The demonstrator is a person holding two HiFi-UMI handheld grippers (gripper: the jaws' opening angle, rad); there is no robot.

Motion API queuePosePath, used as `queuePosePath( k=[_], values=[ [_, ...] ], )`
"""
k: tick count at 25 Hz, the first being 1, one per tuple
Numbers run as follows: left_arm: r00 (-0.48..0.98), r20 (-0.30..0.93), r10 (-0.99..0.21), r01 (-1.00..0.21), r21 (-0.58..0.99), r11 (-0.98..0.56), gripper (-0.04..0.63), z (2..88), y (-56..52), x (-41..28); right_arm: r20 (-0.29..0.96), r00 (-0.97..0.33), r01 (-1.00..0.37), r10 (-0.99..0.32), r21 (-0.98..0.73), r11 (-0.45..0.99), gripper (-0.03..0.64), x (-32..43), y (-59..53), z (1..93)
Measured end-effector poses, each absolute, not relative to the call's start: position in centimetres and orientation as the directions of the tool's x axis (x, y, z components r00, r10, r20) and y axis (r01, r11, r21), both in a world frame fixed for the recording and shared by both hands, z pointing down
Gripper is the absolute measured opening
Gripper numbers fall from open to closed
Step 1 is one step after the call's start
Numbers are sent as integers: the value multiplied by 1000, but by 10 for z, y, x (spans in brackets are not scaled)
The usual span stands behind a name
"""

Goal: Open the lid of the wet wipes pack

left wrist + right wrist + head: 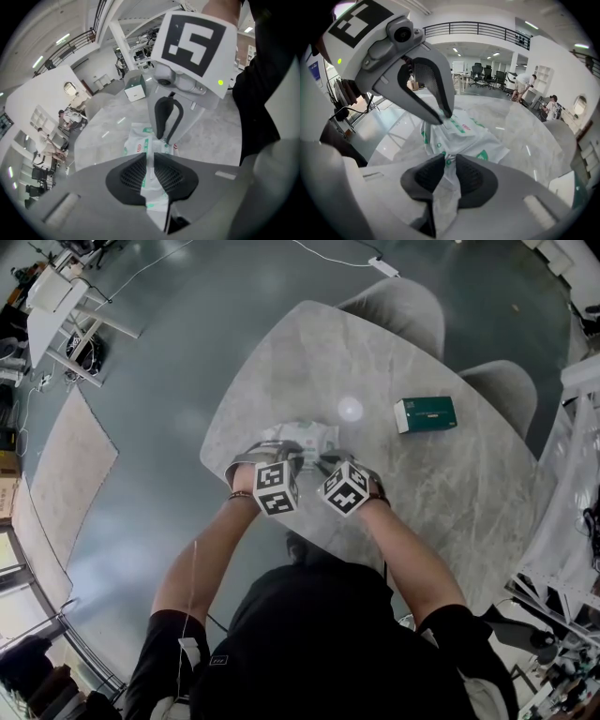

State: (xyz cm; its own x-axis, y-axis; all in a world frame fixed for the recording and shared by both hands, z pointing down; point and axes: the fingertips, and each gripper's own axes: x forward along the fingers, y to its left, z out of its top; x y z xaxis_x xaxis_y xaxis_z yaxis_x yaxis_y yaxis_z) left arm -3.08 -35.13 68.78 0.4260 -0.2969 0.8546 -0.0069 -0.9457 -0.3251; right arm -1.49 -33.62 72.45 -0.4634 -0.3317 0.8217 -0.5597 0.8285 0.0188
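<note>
The wet wipes pack, white film with green print, lies on the marble table just beyond both grippers. In the left gripper view the pack runs under my left gripper, whose pads stand close together with a strip of its film pinched between them. In the right gripper view my right gripper is shut on the crumpled near edge of the pack. There the left gripper reaches down from the upper left onto the pack's top. In the head view the left gripper and the right gripper meet at the pack.
A green and white box lies on the table to the right of the pack. Two grey chairs stand at the table's far side. White racks and cables stand on the floor around it.
</note>
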Motion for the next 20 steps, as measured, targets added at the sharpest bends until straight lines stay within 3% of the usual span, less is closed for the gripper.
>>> queuePosePath(
  k=[3,10,20],
  values=[
    [434,823,-365,-66,-375,-925,38,670,-370,-35,821,-465,-559,-330,16,829,83,-16,-335,723],
    [436,812,-388,-167,-351,-922,37,658,-399,-44,811,-475,-578,-343,7,816,83,-14,-336,723],
    [449,828,-336,-248,-246,-937,48,672,-440,-46,793,-487,-520,-365,72,851,81,-13,-337,726]
  ],
)
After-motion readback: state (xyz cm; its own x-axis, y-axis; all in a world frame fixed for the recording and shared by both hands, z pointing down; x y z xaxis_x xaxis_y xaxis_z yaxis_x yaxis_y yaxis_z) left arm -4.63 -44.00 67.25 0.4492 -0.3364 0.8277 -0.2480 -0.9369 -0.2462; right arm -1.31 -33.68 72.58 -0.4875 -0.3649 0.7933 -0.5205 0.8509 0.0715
